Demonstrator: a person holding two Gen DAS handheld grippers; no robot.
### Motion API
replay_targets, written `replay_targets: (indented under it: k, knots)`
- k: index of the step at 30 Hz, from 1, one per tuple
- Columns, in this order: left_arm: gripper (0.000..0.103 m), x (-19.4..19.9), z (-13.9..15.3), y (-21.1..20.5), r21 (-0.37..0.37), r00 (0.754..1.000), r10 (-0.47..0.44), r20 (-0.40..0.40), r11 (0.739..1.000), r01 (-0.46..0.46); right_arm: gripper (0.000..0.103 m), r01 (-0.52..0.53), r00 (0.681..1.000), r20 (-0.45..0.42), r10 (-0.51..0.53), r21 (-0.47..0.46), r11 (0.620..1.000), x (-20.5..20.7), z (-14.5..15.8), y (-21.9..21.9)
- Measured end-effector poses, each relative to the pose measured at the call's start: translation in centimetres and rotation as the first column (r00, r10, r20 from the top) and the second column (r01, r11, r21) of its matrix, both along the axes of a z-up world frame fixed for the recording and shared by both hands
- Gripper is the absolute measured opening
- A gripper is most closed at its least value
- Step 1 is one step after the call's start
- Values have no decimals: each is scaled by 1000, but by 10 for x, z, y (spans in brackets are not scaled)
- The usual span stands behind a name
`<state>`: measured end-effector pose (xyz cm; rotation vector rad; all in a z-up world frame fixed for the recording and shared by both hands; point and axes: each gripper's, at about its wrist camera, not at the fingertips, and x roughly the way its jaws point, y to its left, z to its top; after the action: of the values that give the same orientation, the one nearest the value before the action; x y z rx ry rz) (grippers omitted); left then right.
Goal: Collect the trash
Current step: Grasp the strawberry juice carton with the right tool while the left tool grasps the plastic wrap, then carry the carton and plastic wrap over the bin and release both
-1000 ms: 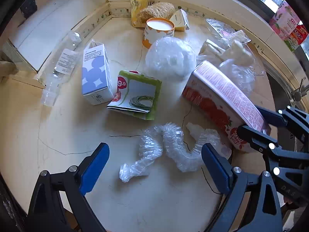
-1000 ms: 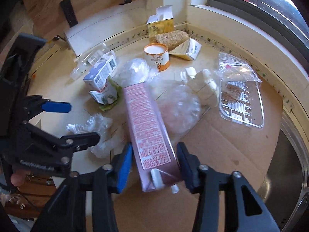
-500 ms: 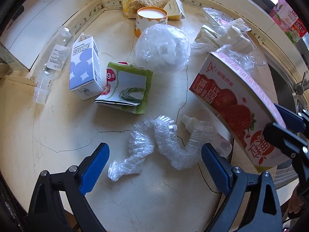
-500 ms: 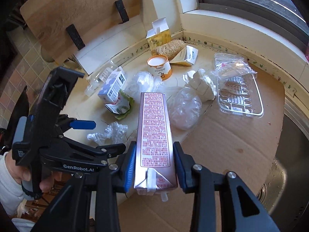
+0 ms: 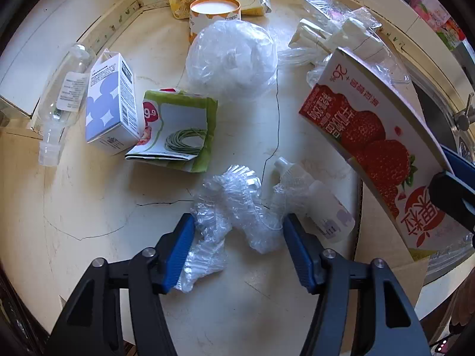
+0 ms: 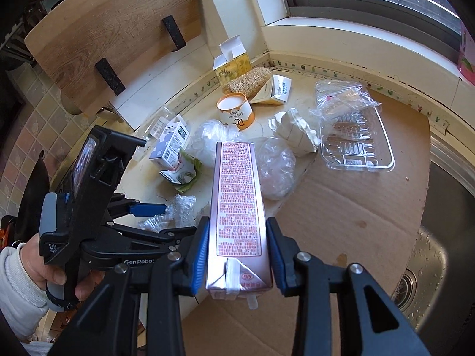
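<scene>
Two left fingers [image 5: 179, 249] closing around crumpled plastic wrap [image 5: 237, 207] between them.

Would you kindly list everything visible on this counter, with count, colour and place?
Strawberry milk carton: one, red-pink, in right claw.
Crinkled clear plastic wrap: one, between closing left claw's fingers.
Blue-and-white small box: one, left.
Clear plastic bottle: one, far left.
Green-edged paper packet: one, centre.
Orange-rimmed paper cup: one, back.
Clear plastic tray: one, on the brown cardboard sheet.
Left claw: blue pads.
Right claw: blue pads.
</scene>
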<state>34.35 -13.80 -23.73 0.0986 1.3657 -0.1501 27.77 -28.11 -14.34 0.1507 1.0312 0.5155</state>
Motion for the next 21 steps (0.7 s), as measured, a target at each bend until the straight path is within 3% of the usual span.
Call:
replay_targets:
  k: [5,9,15,21]
  knots:
    - [18,-9,4,-3,-34,1000,-23,-1,999,23,37,13,1000,-9,-13,16,1000,-5,-2,-2]
    - [11,-12,6,-11,-31,999,-48,8,998,49,37,17,999,-30,-17,26,1000,-8,-4,1]
    - [10,-35,20,-10,-13,997,-60,38,998,61,37,40,999,-21,-39,45,998,-18,4,1]
    - [10,-68,55,6,-1,997,-38,72,999,38,37,57,998,-18,-56,81,995,-38,25,-3]
